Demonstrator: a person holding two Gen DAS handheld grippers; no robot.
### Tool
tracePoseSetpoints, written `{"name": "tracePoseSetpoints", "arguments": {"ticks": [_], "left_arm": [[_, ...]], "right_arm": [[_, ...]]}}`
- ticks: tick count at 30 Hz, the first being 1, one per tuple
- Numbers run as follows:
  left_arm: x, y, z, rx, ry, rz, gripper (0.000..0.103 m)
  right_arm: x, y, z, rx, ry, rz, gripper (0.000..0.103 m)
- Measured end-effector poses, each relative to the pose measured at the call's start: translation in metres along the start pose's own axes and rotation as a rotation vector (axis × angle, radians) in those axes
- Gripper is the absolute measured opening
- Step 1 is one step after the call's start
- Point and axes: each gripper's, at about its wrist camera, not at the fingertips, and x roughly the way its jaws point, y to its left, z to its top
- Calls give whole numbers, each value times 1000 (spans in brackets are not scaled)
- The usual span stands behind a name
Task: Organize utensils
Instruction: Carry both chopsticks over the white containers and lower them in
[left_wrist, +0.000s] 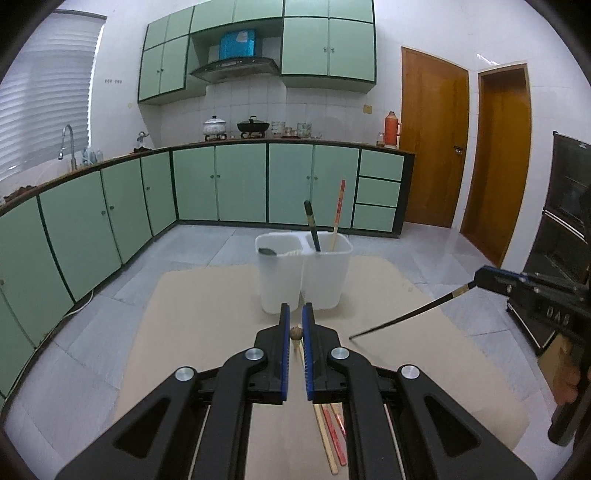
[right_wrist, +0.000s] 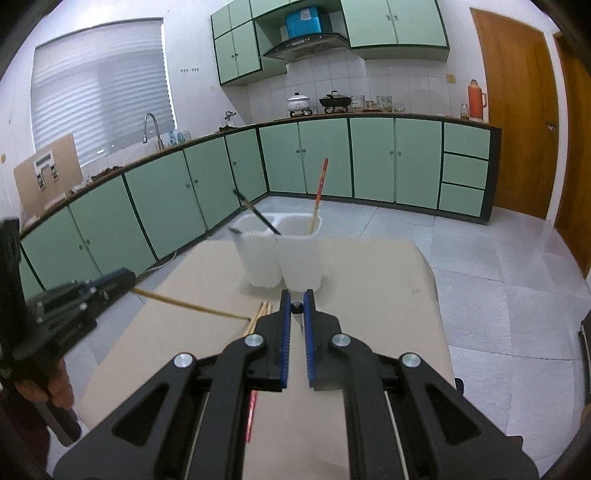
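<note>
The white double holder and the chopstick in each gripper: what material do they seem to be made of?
The holder looks like matte, slightly see-through plastic: its walls glow faintly. The left gripper holds a pale chopstick, probably bamboo or wood, tan and dull. The right gripper holds a black chopstick, perhaps lacquered wood or plastic, with a light band near its top.

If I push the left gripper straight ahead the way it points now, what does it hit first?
Probably the white two-compartment utensil holder, dead ahead of the left gripper, which is shut on a light wooden chopstick. Depth is uncertain.

Green cabinets (left_wrist: 240, 181), orange thermos (left_wrist: 391, 129), wooden door (left_wrist: 432, 136).
</note>
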Motion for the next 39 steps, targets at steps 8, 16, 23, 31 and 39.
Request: {"name": "tracePoseSetpoints", "arguments": {"ticks": [8,16,23,31,39], "left_arm": [[10,5,23,6,1,-7,6],[18,13,41,8,8,-1,6],[18,22,59,-9,-11,-3,6],[-1,34,99,-26,-115,-9,6],[-12,33,151,-20,-263,-14,6]], "right_arm": [[13,-3,35,17,18,34,6],[29,0,60,0,35,57,6],[28,-2,79,-7,14,80,6],[15,-1,126,-39,-66,95,6],[5,-1,178,-81,-165,78,6]]}}
